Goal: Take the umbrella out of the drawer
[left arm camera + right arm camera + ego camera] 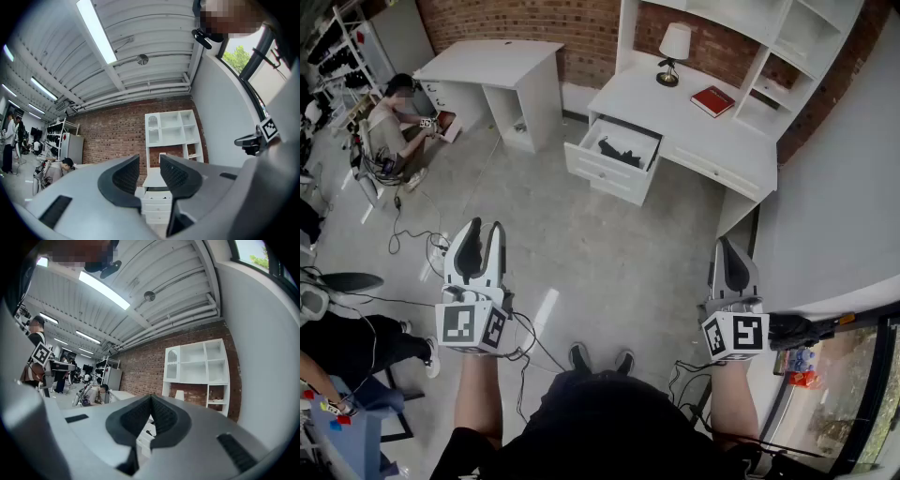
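A black folded umbrella (620, 150) lies in the open white drawer (602, 174) of the desk (661, 105) far ahead of me. Both grippers are held level, well short of the desk. My left gripper (483, 228) has a narrow gap between its jaws and nothing in it; in the left gripper view (150, 161) the drawer (157, 199) shows through that gap. My right gripper (729, 246) is shut and empty, and in the right gripper view (151, 399) its pads meet.
A lamp (674, 49) and a red book (712, 100) stand on the desk under white shelves (787, 37). A second white desk (497, 64) is at the left, with a person (394, 131) crouched beside it. Cables (412, 234) trail over the grey floor.
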A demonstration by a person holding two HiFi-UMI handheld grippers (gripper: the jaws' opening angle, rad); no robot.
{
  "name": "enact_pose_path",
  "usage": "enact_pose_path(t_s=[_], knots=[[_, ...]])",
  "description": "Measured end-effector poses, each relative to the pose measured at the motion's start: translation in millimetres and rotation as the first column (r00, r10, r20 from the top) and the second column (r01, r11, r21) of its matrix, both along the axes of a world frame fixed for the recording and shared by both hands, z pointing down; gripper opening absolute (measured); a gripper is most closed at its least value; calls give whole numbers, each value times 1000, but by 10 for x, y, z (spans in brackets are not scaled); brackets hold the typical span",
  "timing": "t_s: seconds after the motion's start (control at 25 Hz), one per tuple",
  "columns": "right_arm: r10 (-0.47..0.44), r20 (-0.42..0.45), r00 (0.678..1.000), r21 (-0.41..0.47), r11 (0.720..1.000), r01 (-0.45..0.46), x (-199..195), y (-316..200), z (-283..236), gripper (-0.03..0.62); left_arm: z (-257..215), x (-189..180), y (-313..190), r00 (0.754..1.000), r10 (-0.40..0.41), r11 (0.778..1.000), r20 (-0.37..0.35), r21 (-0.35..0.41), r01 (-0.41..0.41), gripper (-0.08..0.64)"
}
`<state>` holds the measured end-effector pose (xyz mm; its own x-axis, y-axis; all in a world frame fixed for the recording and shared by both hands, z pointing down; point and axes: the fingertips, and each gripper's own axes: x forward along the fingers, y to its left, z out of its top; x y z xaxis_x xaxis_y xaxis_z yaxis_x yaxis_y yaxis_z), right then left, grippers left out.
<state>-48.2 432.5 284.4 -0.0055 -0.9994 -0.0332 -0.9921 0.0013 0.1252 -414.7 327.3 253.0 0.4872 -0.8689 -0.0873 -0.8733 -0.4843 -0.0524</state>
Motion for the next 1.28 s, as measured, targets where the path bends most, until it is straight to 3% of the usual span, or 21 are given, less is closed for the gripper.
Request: enact_pose_path(t_s=[0.76,0.8,0.88,0.92,1.16,1.28], knots=[[-36,54,998,40,999,34,516,297,-75,0,-89,510,435,1000,-27,1000,-10,-5,27,135],[-49,42,998,35,998,47,525,310,-63,14,-84,539,480,1000,-27,1000,-10,-7,27,135],[-75,28,997,25,997,74,538,333,-42,123,-65,590,577,1000,-28,1000,-7,-11,28,149],[-83,27,996,21,996,82,548,346,-36,129,-51,613,626,1000,-30,999,-3,-15,30,166],[-111,53,992,10,994,110,572,432,62,129,85,620,850,999,-45,997,1,-57,45,199],[-130,66,989,8,991,130,551,402,131,91,131,549,841,996,-83,995,-15,-53,82,198]])
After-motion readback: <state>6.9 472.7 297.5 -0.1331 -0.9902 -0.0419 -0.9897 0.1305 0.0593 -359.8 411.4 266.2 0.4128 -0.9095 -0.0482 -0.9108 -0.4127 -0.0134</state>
